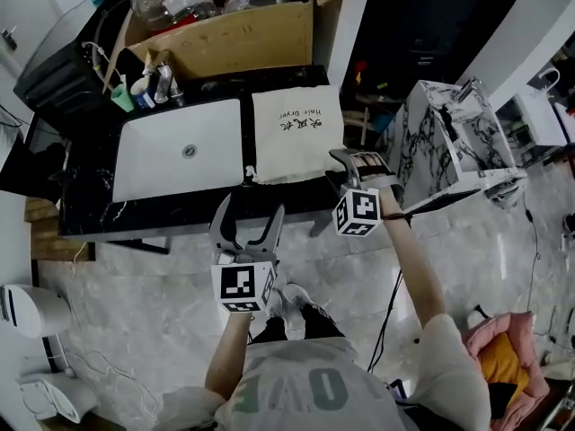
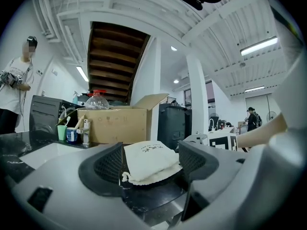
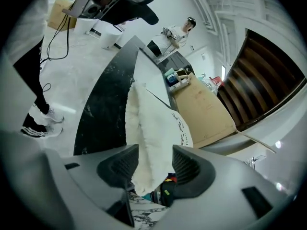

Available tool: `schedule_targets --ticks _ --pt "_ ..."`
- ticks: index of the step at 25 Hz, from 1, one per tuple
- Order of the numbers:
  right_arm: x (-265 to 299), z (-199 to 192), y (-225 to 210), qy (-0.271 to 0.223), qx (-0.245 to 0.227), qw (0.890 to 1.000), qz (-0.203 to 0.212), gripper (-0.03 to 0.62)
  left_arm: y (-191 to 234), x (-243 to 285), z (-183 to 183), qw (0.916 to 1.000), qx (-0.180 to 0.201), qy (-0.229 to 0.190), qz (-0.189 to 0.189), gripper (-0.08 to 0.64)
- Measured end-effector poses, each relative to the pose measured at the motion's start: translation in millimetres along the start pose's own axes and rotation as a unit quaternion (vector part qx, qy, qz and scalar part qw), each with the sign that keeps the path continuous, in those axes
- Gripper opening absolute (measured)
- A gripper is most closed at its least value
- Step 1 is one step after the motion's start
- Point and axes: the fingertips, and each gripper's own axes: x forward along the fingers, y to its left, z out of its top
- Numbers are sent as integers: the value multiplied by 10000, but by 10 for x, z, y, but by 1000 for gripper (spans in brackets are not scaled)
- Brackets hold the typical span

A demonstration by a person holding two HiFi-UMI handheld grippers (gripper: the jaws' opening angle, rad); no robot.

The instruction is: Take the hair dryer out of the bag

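A cream cloth bag [image 1: 296, 133] printed "Hair Dryer" lies flat on the black marble counter [image 1: 90, 209], to the right of the sink. My right gripper [image 1: 346, 162] is at the bag's near right corner. In the right gripper view the bag's edge [image 3: 151, 123] stands between the jaws [image 3: 151, 164], which are open around it with no clear squeeze. My left gripper [image 1: 252, 206] hovers open in front of the counter's near edge, empty, aimed at the bag [image 2: 151, 159]. The hair dryer itself is hidden.
A white sink [image 1: 153, 164] is set in the counter left of the bag. Cups and toothbrushes [image 1: 144, 88] stand behind it, and an open cardboard box [image 1: 234, 39] lies beyond. A marble-patterned block [image 1: 449, 142] stands to the right. A person [image 2: 14, 80] stands far left.
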Motion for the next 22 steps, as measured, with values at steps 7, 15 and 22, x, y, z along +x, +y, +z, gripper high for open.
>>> schedule_targets --ticks 7,15,22 --pt "19 -1 42 -1 -79 9999 -62 92 5 -7 -129 9999 -80 106 36 336" --pt "-111 58 -265 -125 15 9989 -450 44 -73 32 -87 9998 -171 75 -38 336" --pt "-245 122 -727 -278 294 9958 -827 44 -195 93 62 9994 -312 -45 -161 336"
